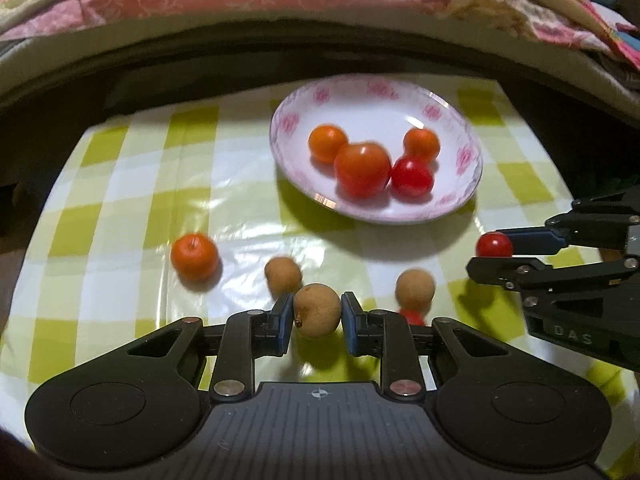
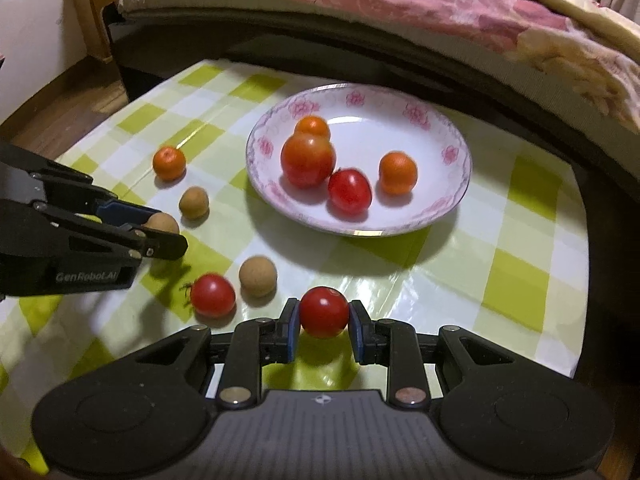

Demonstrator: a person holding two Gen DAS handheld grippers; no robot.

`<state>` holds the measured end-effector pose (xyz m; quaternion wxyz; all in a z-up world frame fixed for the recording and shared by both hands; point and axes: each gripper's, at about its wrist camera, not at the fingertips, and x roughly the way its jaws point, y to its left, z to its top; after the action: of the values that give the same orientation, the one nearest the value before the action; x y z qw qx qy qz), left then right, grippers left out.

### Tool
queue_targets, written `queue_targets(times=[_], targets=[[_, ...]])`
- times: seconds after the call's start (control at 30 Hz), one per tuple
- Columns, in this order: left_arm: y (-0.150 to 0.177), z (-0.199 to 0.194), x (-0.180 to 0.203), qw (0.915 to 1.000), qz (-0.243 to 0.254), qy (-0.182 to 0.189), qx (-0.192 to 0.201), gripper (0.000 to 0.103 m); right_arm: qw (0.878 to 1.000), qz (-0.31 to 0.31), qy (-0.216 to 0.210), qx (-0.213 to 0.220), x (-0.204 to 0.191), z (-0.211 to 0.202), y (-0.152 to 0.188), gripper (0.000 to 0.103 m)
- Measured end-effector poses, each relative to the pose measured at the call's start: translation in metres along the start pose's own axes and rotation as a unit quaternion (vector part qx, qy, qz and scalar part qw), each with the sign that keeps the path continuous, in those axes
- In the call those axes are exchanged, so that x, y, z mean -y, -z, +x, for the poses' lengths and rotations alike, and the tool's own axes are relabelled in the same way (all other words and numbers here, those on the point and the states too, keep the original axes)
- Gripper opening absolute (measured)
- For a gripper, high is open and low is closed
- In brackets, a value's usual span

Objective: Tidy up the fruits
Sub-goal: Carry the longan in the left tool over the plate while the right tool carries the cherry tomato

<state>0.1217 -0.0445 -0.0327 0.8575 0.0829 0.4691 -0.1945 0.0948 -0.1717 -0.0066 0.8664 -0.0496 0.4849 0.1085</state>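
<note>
two grips are loaded: your left gripper (image 1: 317,317) clamps a round tan rough-skinned fruit (image 1: 317,311), stem scar facing its left pad; your right gripper (image 2: 324,315) clamps a round red glossy tomato (image 2: 324,312). both sit just above the green-and-white checked plastic tablecloth (image 2: 520,280), near the pink-flowered white plate (image 2: 452,208). neither fruit shows a long axis. open cloth lies right of the plate.
</note>
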Motion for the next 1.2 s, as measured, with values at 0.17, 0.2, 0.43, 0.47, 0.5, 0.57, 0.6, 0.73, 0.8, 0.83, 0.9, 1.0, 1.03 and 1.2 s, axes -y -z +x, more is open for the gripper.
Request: queue_targets(times=[0.17, 0.2, 0.43, 0.47, 0.5, 0.57, 0.6, 0.73, 0.8, 0.83, 0.9, 1.0, 1.03, 1.2], targets=[[-0.02, 0.001, 0.006, 0.9998, -0.001, 0.002, 0.02, 0.033, 1.0, 0.009, 0.011, 0.019, 0.007, -0.003, -0.013, 0.03], [-0.025, 0.002, 0.007, 0.9997, 0.0, 0.002, 0.025, 0.033, 1.0, 0.011, 0.012, 0.022, 0.008, -0.003, -0.016, 0.03], [-0.052, 0.011, 0.018, 0.9988, 0.01, 0.008, 0.047, 0.033, 0.999, 0.018, 0.024, 0.042, 0.021, 0.008, -0.042, 0.03], [-0.054, 0.015, 0.019, 0.9989, 0.01, 0.008, 0.046, 0.033, 0.999, 0.018, 0.025, 0.044, 0.023, 0.011, -0.046, 0.03], [-0.055, 0.018, 0.019, 0.9989, 0.01, 0.008, 0.045, 0.033, 0.999, 0.018, 0.026, 0.045, 0.026, 0.013, -0.049, 0.03], [-0.057, 0.025, 0.019, 0.9991, 0.011, 0.008, 0.041, 0.033, 0.998, 0.017, 0.027, 0.045, 0.028, 0.018, -0.054, 0.03], [-0.057, 0.027, 0.018, 0.9992, 0.01, 0.008, 0.039, 0.033, 0.999, 0.015, 0.027, 0.045, 0.03, 0.021, -0.056, 0.03], [-0.061, 0.031, 0.017, 0.9989, 0.008, 0.013, 0.044, 0.033, 0.999, 0.011, 0.031, 0.039, 0.036, 0.033, -0.061, 0.03], [-0.065, 0.032, 0.017, 0.9988, 0.006, 0.013, 0.048, 0.032, 0.998, 0.013, 0.033, 0.043, 0.039, 0.036, -0.064, 0.03], [-0.067, 0.032, 0.017, 0.9987, 0.006, 0.012, 0.049, 0.032, 0.998, 0.015, 0.033, 0.042, 0.041, 0.037, -0.066, 0.03], [-0.07, 0.033, 0.016, 0.9985, 0.002, 0.014, 0.052, 0.032, 0.998, 0.019, 0.032, 0.046, 0.044, 0.038, -0.068, 0.03], [-0.072, 0.033, 0.013, 0.9984, -0.007, 0.017, 0.054, 0.033, 0.998, 0.022, 0.034, 0.05, 0.047, 0.039, -0.071, 0.03], [-0.073, 0.033, 0.013, 0.9984, -0.008, 0.017, 0.054, 0.035, 0.998, 0.025, 0.032, 0.051, 0.049, 0.039, -0.072, 0.03], [-0.074, 0.032, 0.011, 0.9984, -0.013, 0.016, 0.052, 0.036, 0.998, 0.041, 0.02, 0.048, 0.053, 0.042, -0.076, 0.03]])
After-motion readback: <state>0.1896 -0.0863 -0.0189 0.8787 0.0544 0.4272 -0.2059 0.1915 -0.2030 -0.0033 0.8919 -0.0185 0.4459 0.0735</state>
